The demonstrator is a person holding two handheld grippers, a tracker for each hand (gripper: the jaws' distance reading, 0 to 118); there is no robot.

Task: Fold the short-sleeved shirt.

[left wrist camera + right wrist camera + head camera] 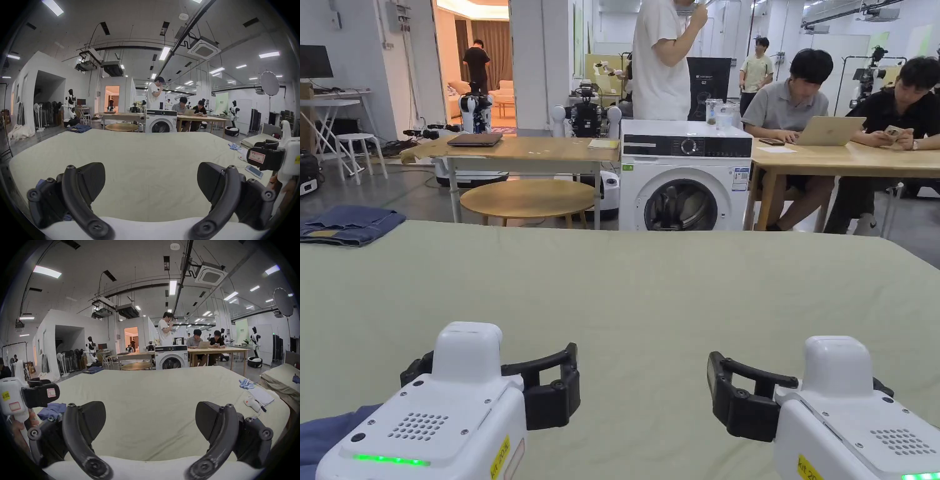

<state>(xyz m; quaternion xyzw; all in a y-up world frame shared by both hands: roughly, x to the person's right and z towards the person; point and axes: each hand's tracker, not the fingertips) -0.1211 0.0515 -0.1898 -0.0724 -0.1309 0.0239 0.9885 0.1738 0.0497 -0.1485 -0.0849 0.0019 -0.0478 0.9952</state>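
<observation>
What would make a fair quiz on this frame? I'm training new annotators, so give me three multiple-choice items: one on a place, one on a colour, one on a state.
1. Where does the crumpled blue garment lie?
A. On a washing machine
B. At the sheet's near left edge, beside the left claw
C. In the middle of the sheet

2. What colour is the sheet?
A. Pale green
B. Red
C. Black

3. How do the left claw and the right claw stand?
A. Both shut on the garment
B. Left shut, right open
C. Both open, holding nothing

Answers:
1. B, since the right gripper view shows the garment bunched just behind the left claw.
2. A, since the sheet reads pale green in the head view.
3. C, since each gripper view shows its jaws wide apart over bare sheet.
</observation>
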